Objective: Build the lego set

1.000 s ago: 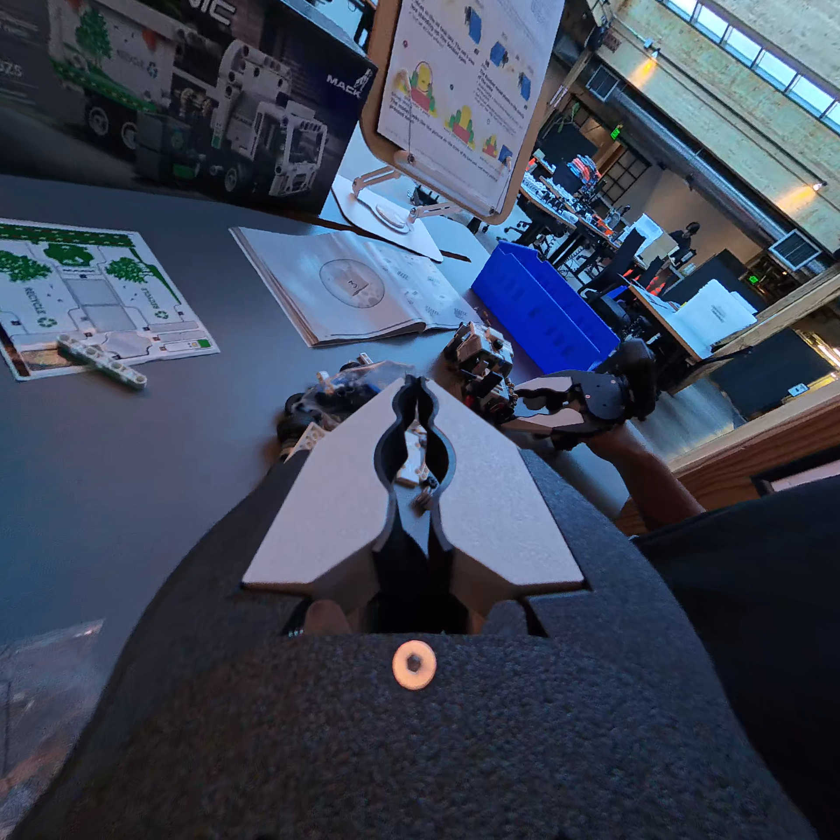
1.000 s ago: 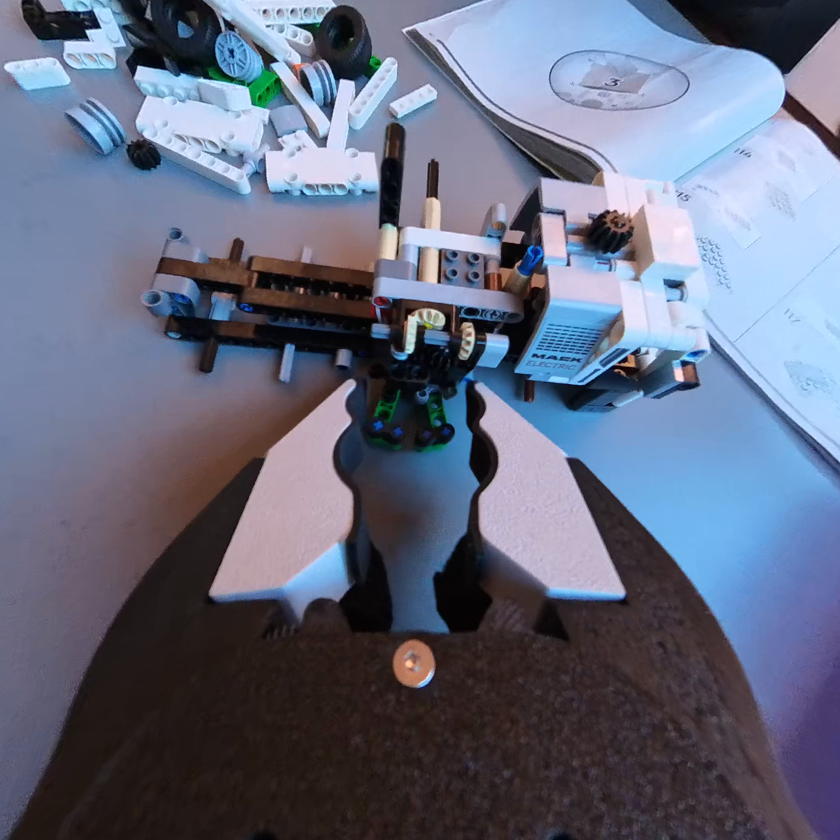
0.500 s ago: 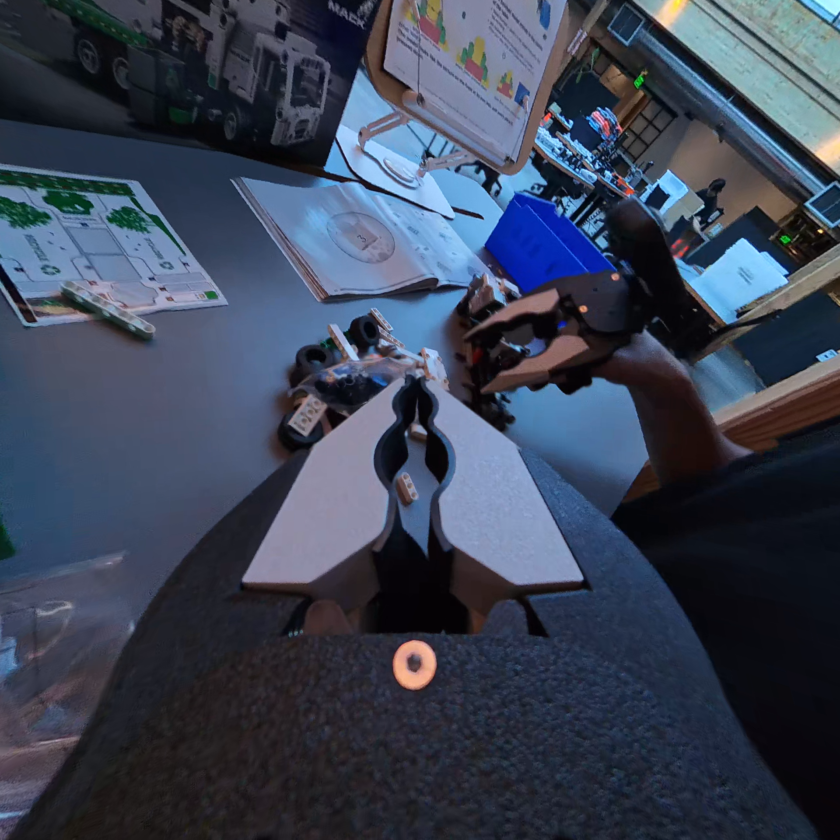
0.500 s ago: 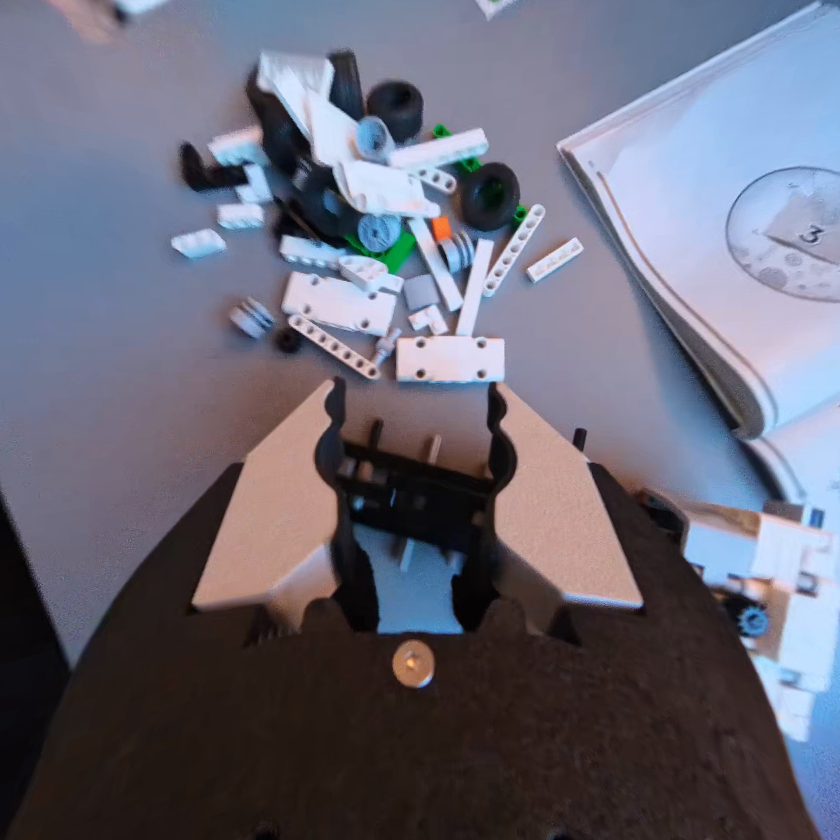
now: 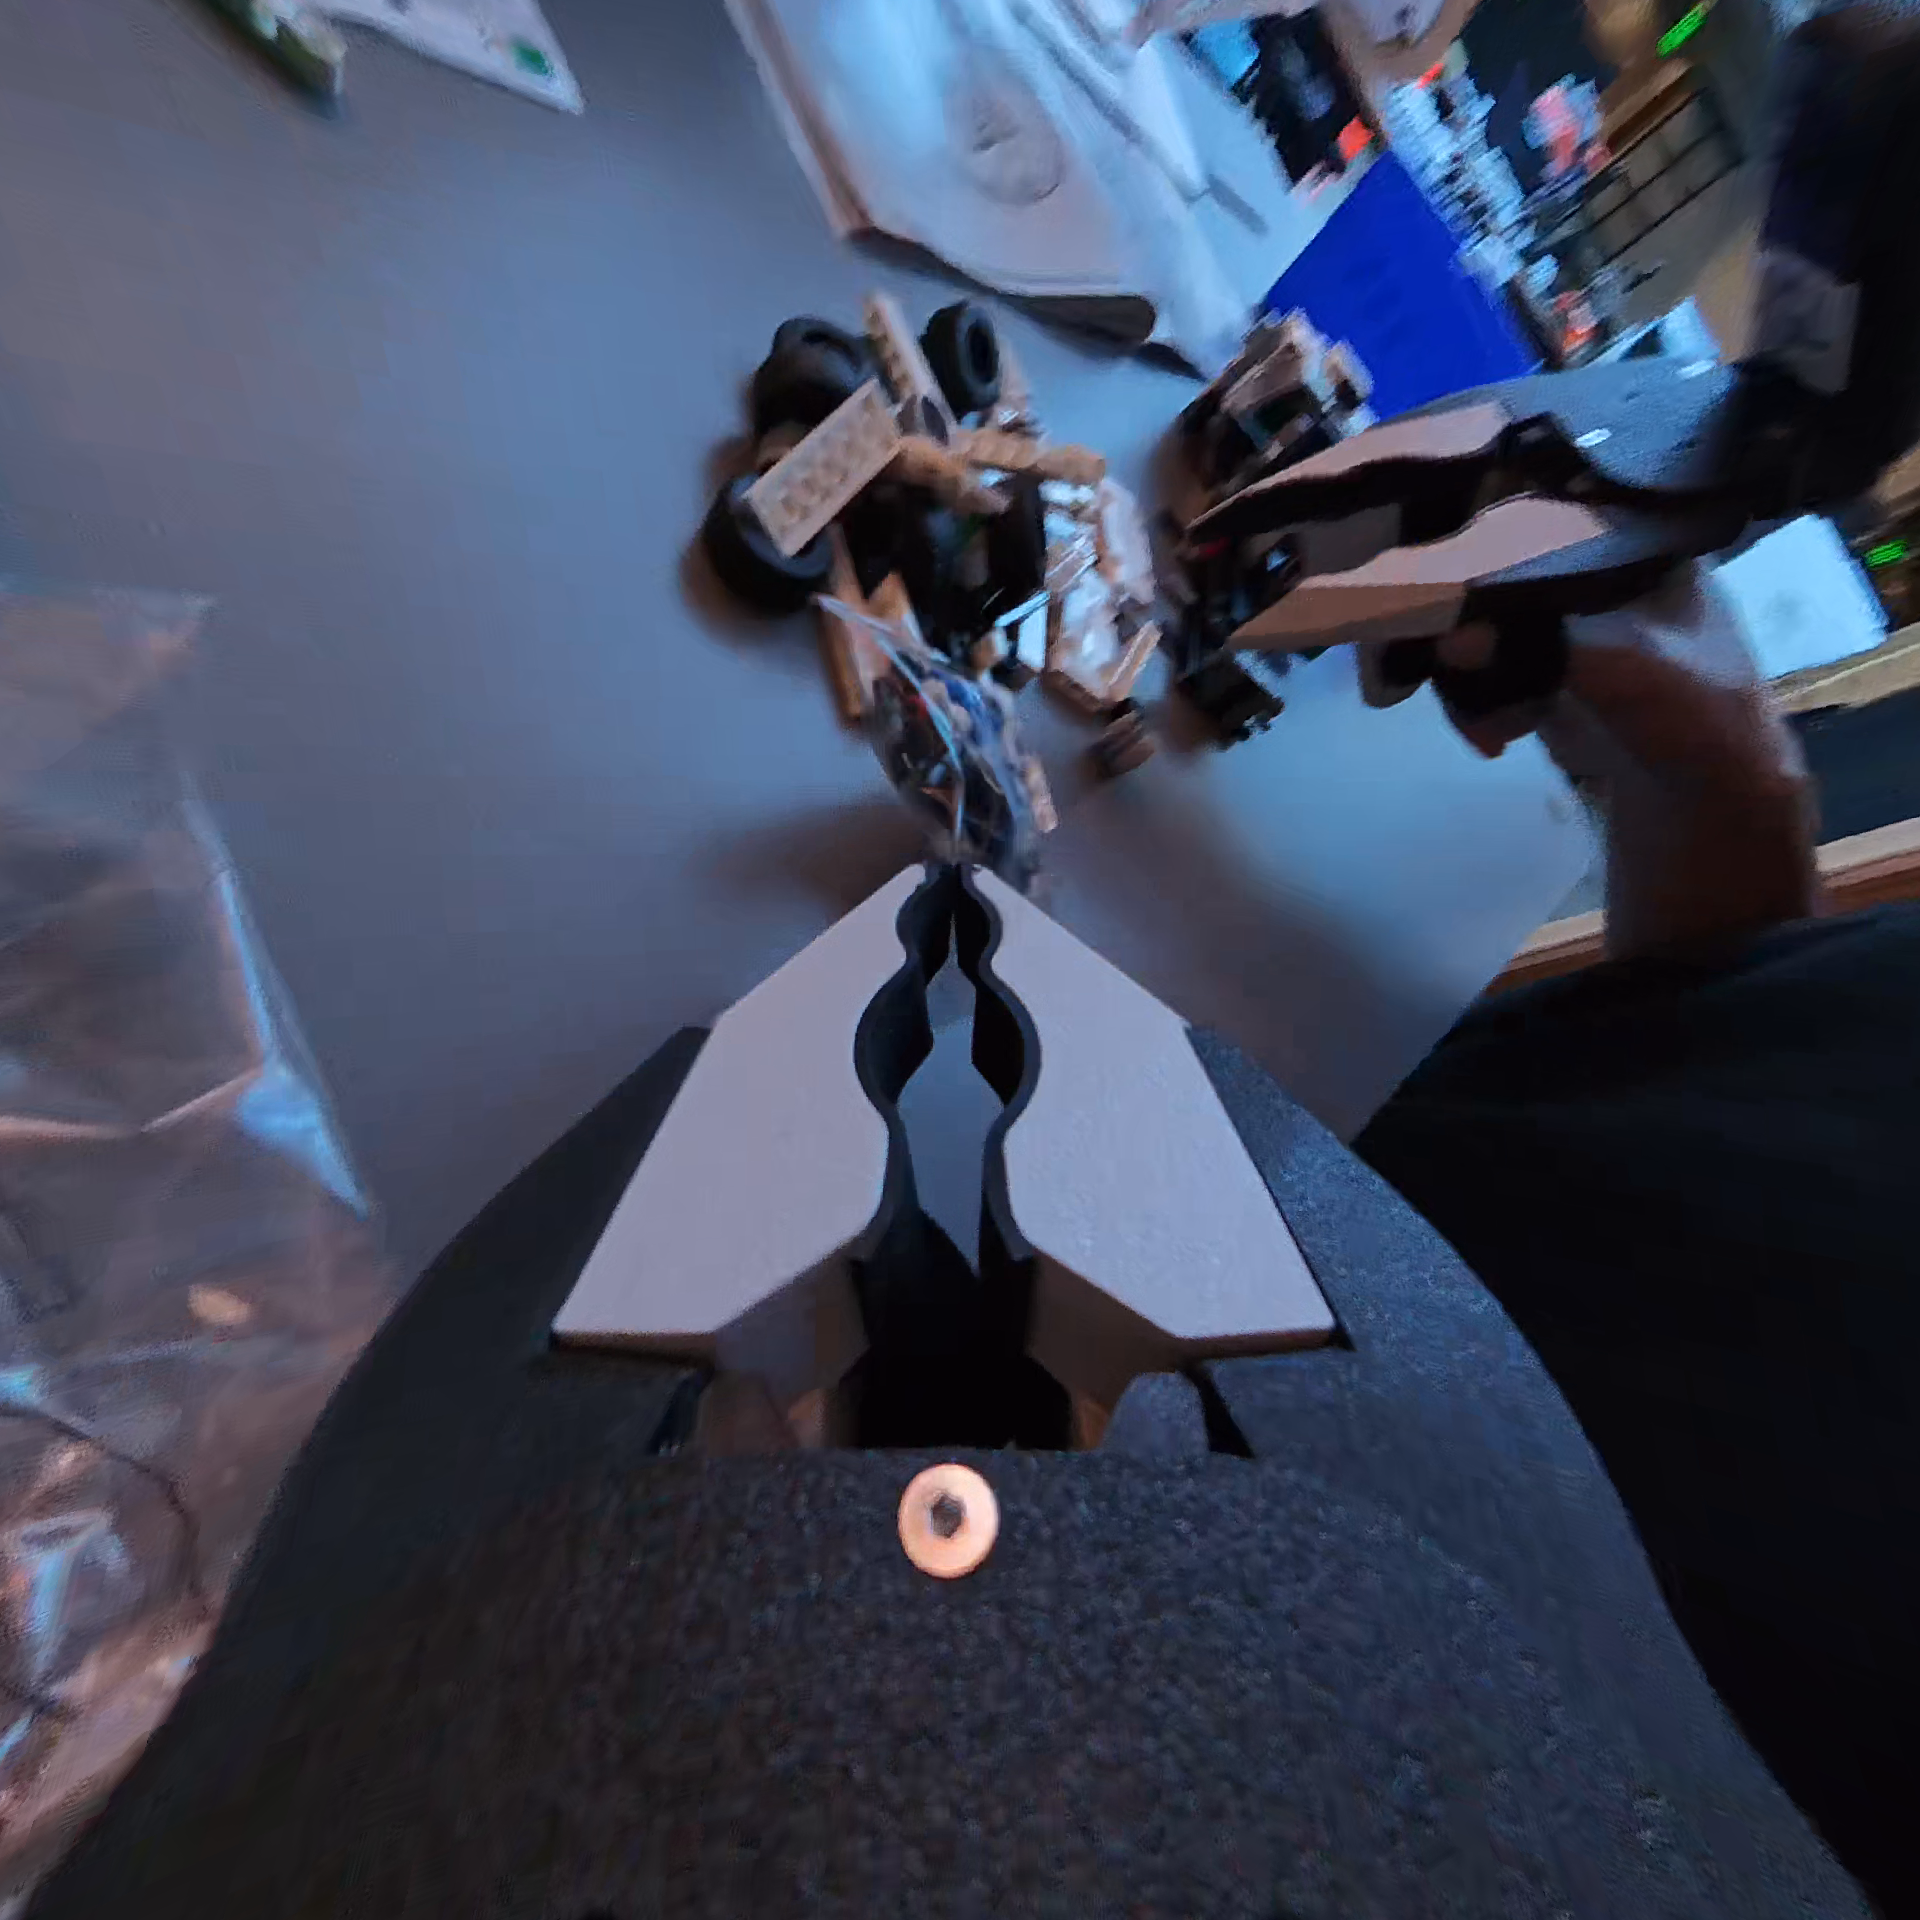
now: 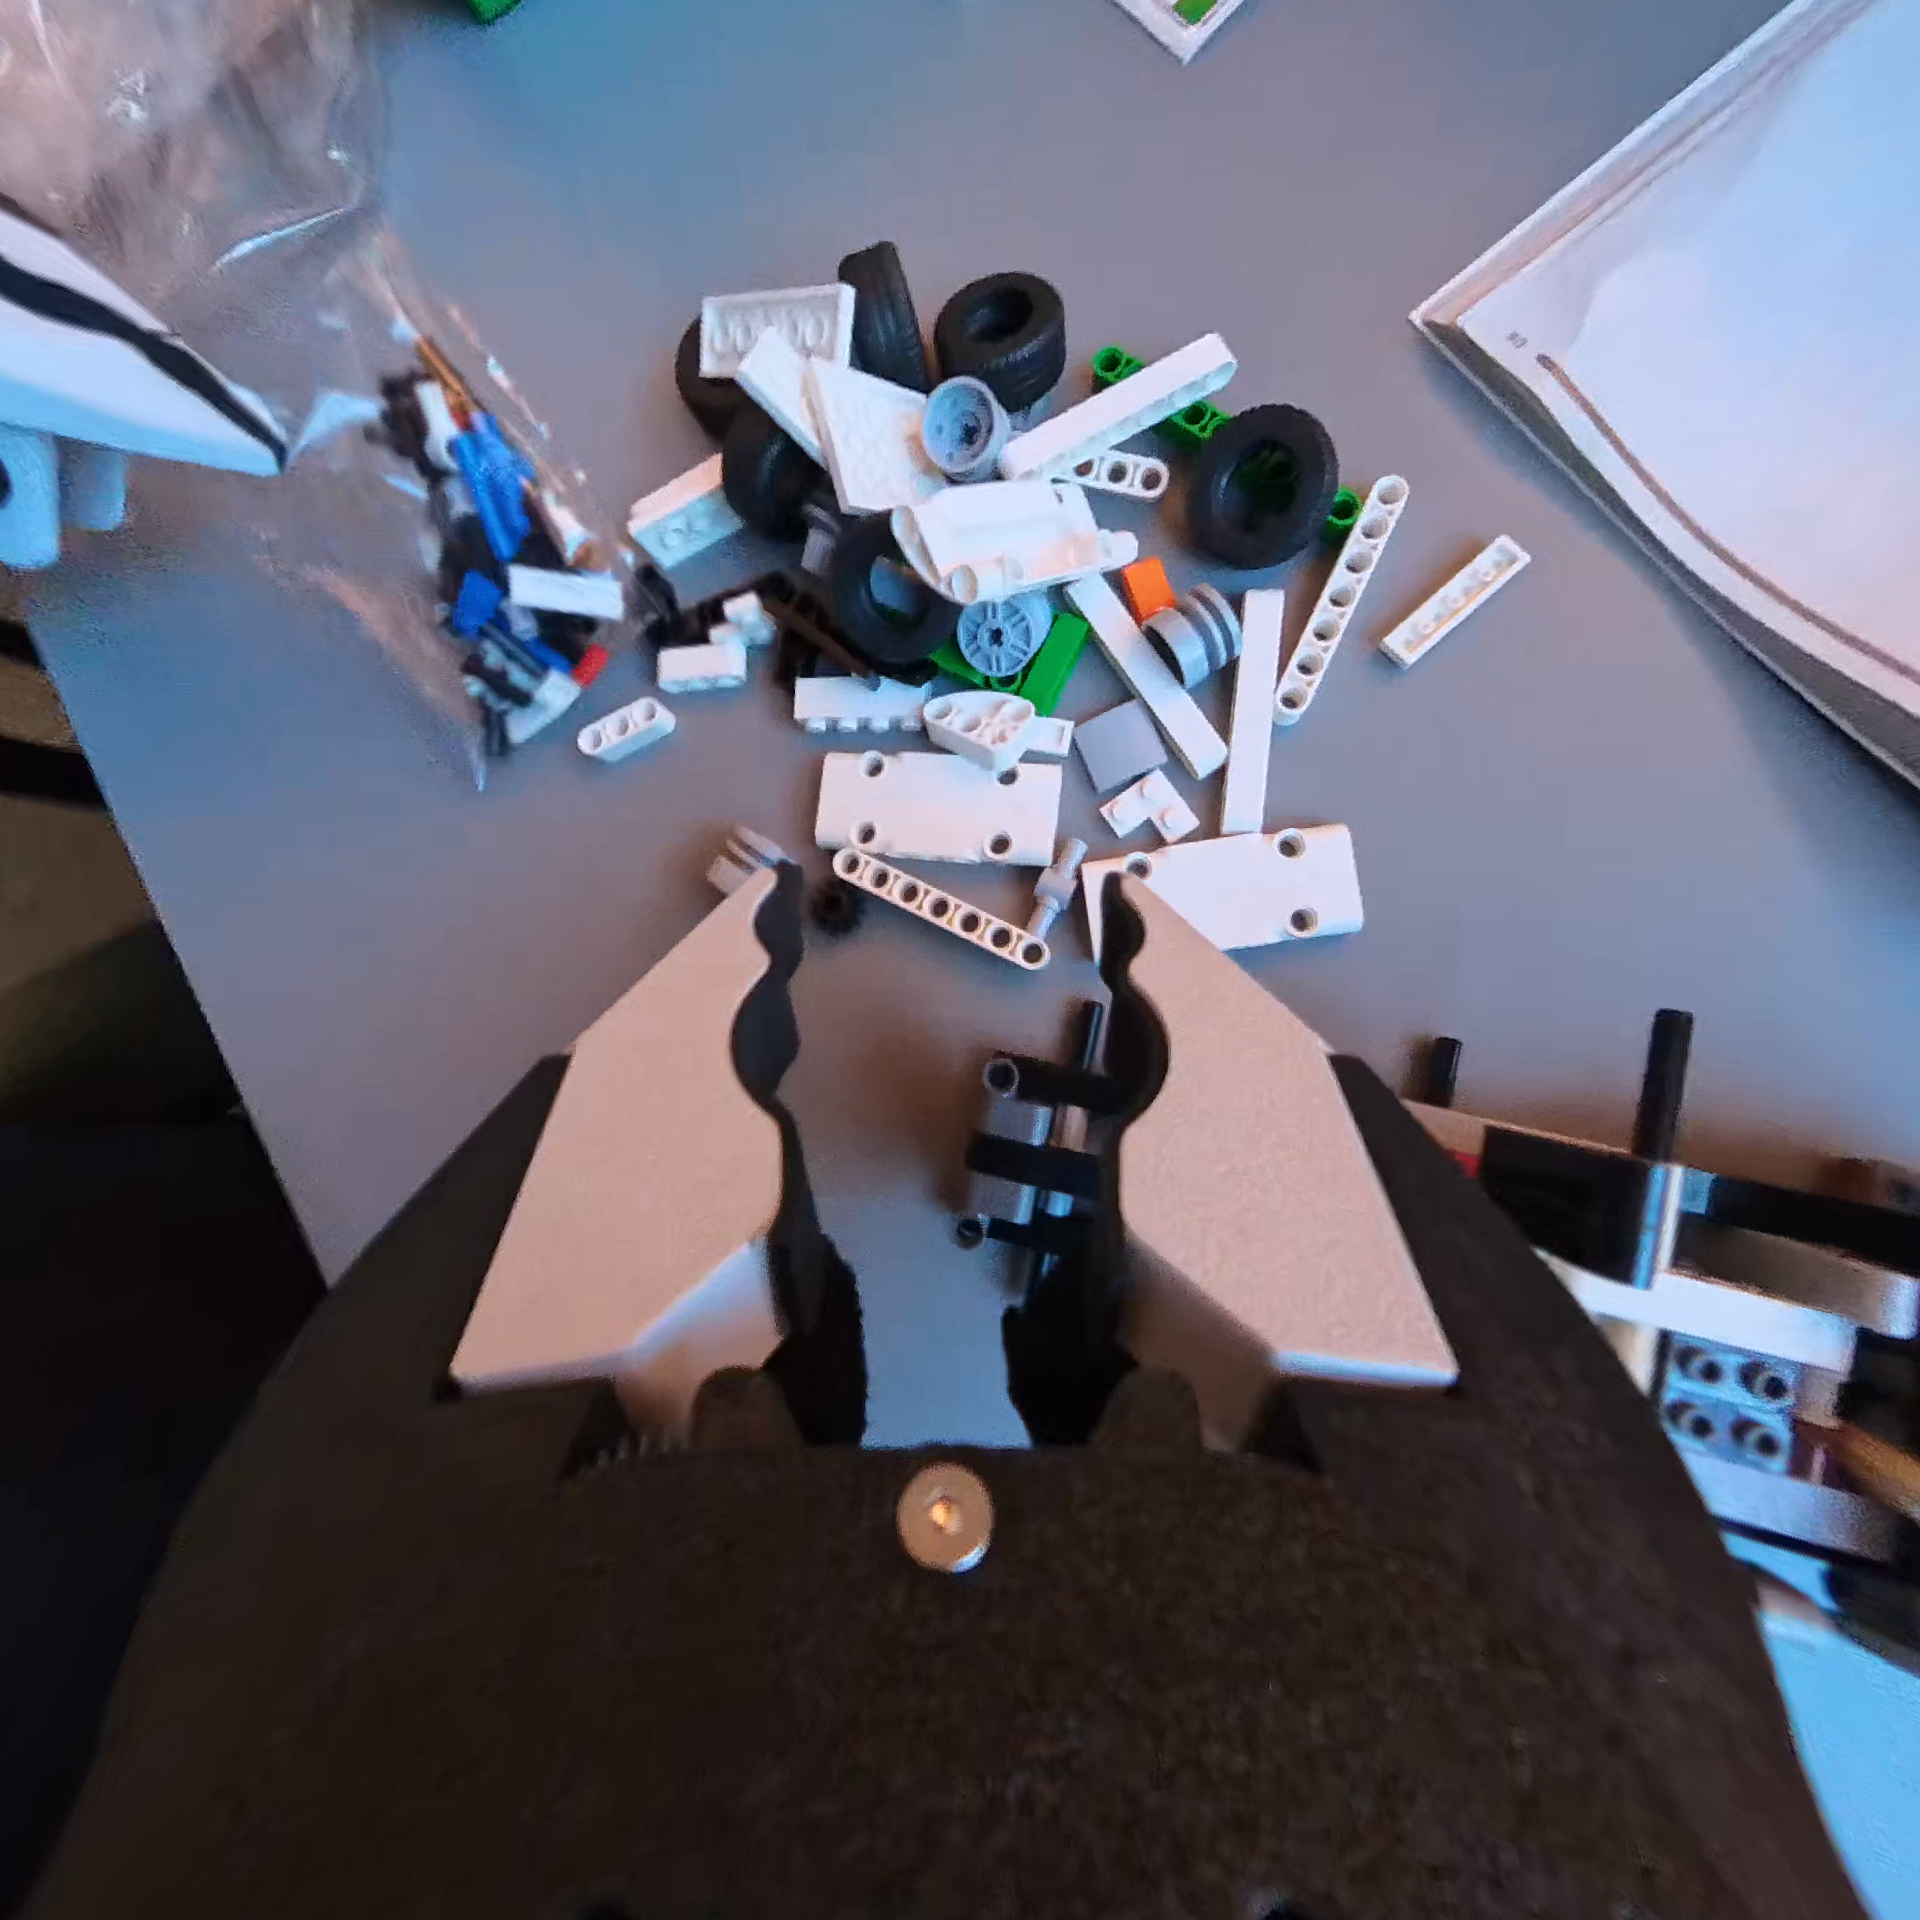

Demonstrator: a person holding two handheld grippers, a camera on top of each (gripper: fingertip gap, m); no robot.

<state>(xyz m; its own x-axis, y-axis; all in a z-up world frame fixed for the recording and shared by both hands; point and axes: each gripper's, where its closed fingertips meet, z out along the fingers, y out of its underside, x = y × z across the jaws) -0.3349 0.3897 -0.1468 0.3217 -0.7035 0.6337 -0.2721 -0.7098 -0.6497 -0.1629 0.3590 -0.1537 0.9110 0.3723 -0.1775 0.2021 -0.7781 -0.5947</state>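
In the left wrist view, your left gripper (image 5: pixel 953 883) has dropped closer to the grey table (image 5: pixel 416 520); its tips now pinch the clear bag of small parts (image 5: pixel 961 748). In the right wrist view, your right gripper (image 6: pixel 951 904) has swung left off the truck chassis (image 6: pixel 1714 1278), spread wide over loose Lego pieces (image 6: pixel 997 582) beside the instruction booklet (image 6: pixel 1714 395).

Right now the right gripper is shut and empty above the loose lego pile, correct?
Not quite. The right gripper is open, not shut, as the right wrist view shows. It is empty, above the table just short of the lego pile.
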